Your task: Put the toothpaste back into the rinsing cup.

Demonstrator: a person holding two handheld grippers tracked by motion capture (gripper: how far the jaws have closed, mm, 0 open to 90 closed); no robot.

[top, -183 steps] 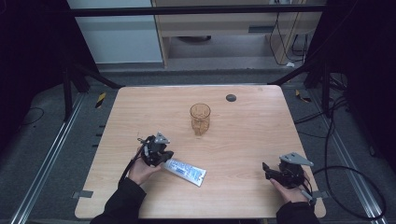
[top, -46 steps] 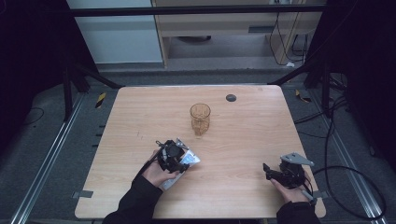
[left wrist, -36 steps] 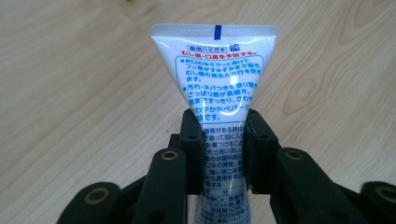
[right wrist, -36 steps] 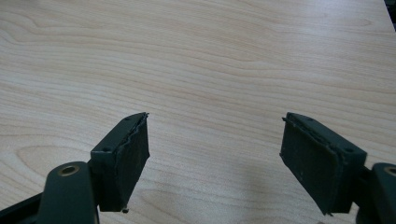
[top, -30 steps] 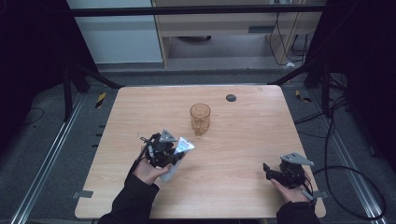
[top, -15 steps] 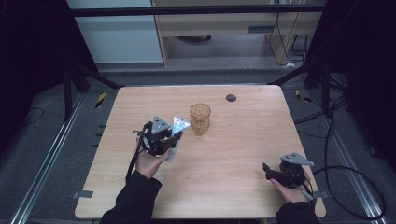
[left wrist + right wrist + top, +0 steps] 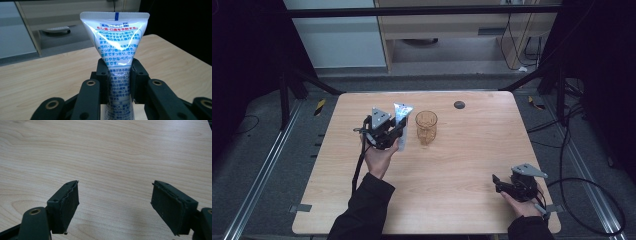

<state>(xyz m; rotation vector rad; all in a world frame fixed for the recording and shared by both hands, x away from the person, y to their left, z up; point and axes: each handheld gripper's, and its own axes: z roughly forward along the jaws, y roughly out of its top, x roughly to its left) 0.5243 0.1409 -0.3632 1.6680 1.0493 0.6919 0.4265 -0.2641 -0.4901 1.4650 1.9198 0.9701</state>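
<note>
The tube (image 7: 116, 50) stands upright, crimped end up, clenched at its middle by the left hand-held gripper (image 7: 388, 134) above the desk (image 7: 462, 150), just beside the amber glass (image 7: 426, 127). The right hand-held gripper (image 7: 115, 206) rests released, its jaws wide over bare wood near the desk's right front corner.
</note>
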